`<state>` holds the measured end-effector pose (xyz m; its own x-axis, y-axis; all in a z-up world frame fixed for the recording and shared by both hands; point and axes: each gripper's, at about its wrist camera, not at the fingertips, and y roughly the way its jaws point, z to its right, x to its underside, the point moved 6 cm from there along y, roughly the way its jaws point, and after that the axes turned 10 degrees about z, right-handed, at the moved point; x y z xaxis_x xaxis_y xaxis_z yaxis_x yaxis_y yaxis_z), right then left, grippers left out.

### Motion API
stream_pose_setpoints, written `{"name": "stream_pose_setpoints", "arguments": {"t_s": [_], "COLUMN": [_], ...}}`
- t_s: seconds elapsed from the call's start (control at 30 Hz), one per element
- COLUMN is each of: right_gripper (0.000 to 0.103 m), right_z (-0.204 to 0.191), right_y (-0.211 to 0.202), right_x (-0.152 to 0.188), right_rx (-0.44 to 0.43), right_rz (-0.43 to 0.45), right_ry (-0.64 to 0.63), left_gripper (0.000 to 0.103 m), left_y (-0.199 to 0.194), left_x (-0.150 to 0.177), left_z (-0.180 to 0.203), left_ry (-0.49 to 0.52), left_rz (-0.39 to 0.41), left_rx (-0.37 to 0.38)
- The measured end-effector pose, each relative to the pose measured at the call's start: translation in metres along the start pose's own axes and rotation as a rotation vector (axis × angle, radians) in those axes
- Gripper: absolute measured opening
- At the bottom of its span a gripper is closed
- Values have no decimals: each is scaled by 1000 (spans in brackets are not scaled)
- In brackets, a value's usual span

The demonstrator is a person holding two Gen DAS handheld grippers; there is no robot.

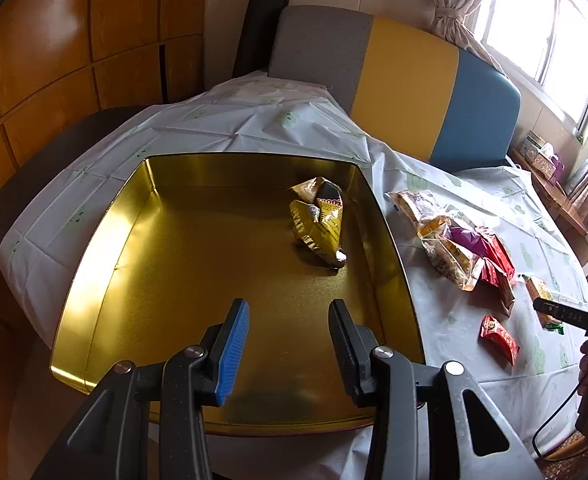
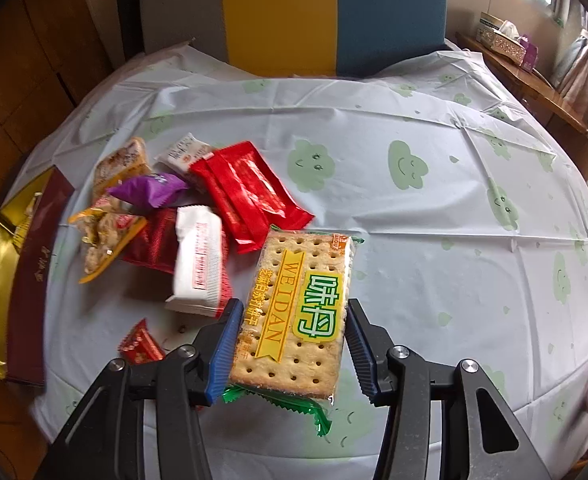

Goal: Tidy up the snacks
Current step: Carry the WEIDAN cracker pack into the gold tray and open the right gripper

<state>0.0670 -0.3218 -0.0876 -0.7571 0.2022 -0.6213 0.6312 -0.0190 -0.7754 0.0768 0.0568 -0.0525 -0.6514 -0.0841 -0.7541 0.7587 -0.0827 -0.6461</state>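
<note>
A gold tin (image 1: 197,256) sits on the cloud-print tablecloth (image 2: 414,240), one crumpled gold packet (image 1: 320,222) inside; the left gripper (image 1: 287,316) hangs over it, jaws apart and empty; the right gripper (image 2: 291,312) clamps a clear-wrapped, green-edged cracker pack (image 2: 298,304) beside the snack pile (image 2: 197,208).

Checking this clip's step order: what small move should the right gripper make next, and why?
Probably carry the clear-wrapped WEIDAN cracker packet, gripped in the right gripper jaws, leftward to the gold rectangular tin. The tin holds only one gold snack bag, while other packets remain on the tablecloth.
</note>
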Motion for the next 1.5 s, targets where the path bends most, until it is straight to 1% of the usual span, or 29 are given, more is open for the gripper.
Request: {"name": "stream_pose_setpoints", "arguments": {"t_s": [0.1, 0.2, 0.33, 0.53, 0.67, 0.77, 0.93, 1.1, 1.27, 1.5], "right_gripper": [51, 51, 51, 51, 51, 51, 52, 53, 53, 53], "right_z": [-13, -41, -107, -221, -282, -310, -339, -347, -347, -334], "right_y": [-13, -28, -42, -50, -44, -30, -4, 12, 18, 6], "right_x": [-7, -15, -19, -14, -7, 1, 19, 31, 32, 26], "right_rx": [-42, -119, -225, -396, -446, -441, -419, -375, -360, -367], "right_rz": [33, 60, 80, 65, 41, -1, -73, -85, -65, -22], "right_ry": [2, -11, -110, -264, -352, -404, -476, -530, -549, -522], "left_gripper": [42, 42, 42, 42, 42, 42, 42, 42, 42, 42], "left_y": [-1, 0, 0, -4, -7, -9, -9, -5, -2, -3], "left_x": [1, 1, 2, 1, 0, -1, 2, 6, 9, 9], "left_z": [-4, -9, -16, -35, -52, -64, -79, -85, -82, -72], "left_ry": [-5, -18, -40, -79, -111, -138, -166, -184, -176, -145], "left_rz": [2, 5, 5, 14, 23, 29, 27, 17, 9, 20], "left_rx": [-6, -15, -22, -48, -67, -78, -96, -99, -89, -79]}}
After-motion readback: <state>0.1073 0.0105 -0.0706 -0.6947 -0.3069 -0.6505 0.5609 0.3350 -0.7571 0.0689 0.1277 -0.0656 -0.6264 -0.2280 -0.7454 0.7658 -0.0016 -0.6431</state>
